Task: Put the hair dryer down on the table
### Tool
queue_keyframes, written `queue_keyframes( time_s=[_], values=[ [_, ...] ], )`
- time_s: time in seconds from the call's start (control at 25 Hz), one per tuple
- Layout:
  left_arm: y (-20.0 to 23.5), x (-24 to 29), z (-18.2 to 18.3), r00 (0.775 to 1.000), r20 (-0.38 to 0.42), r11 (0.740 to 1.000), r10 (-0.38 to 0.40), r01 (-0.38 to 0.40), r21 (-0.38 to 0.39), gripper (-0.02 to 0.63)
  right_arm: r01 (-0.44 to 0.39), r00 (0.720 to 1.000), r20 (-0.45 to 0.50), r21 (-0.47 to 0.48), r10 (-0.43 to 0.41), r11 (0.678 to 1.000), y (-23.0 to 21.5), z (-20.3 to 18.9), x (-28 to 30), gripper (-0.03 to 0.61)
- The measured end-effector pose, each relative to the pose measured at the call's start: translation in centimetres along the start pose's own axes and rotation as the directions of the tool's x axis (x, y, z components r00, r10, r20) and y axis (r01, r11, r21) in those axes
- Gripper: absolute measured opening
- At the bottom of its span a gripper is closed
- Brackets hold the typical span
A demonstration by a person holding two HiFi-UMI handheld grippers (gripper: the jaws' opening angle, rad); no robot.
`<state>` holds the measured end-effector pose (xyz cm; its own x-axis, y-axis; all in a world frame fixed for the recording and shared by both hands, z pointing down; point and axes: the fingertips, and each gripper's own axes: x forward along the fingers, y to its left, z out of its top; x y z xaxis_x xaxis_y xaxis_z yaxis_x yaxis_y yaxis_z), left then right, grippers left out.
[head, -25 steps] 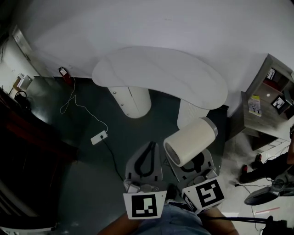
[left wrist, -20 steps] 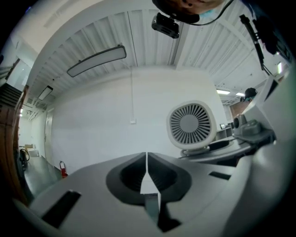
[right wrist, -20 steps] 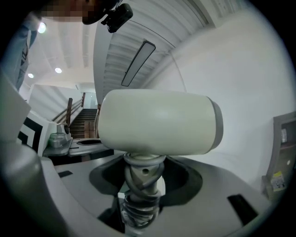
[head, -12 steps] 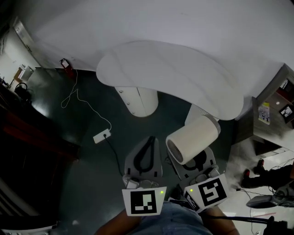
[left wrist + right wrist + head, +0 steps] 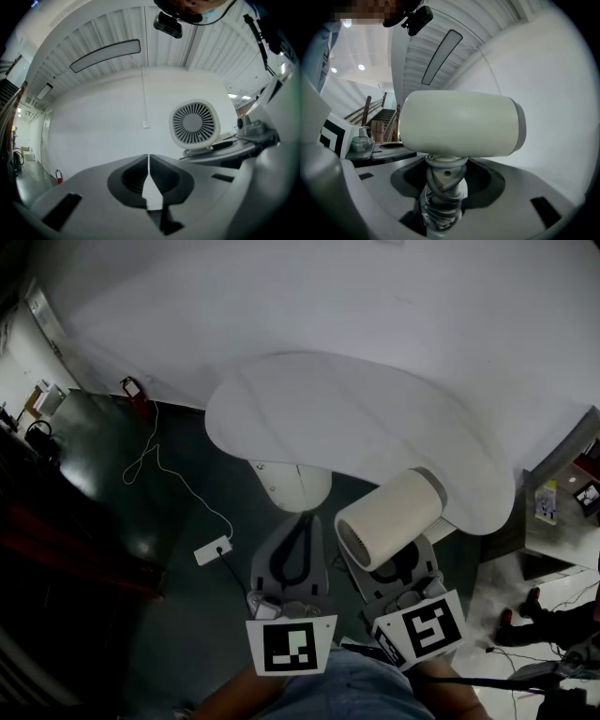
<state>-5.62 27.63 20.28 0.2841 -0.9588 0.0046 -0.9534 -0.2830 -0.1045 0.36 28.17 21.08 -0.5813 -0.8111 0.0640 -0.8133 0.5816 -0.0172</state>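
Observation:
A cream hair dryer (image 5: 388, 517) with a barrel body (image 5: 461, 124) and a grey cord wound round its handle (image 5: 442, 192) stands between the jaws of my right gripper (image 5: 401, 570), which is shut on the handle. Its barrel hangs over the near edge of the white kidney-shaped table (image 5: 319, 413). My left gripper (image 5: 295, 563) is beside it, jaws closed together and holding nothing (image 5: 149, 180). In the left gripper view the dryer's rear grille (image 5: 194, 123) shows at the right.
The table rests on two white round pedestals (image 5: 291, 486). A white power strip (image 5: 212, 550) and its cable lie on the dark floor at left. A red extinguisher (image 5: 130, 390) stands by the wall. Grey shelves (image 5: 562, 512) stand at the right.
The table has come closer in the head view. The dryer's barrel, before over the floor in front of it, now overlaps the table's near edge. Both grippers keep their jaw positions.

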Motion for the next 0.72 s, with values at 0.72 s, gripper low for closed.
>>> queue_keyframes(
  time_s=[0.72],
  values=[
    [3.2, 11.6, -4.6, 0.996, -0.077, 0.998, -0.055, 0.053, -0.031, 0.014, 0.022, 0.997, -0.075, 0.037, -0.019, 0.999, -6.2, -2.8, 10.0, 0.219]
  ],
)
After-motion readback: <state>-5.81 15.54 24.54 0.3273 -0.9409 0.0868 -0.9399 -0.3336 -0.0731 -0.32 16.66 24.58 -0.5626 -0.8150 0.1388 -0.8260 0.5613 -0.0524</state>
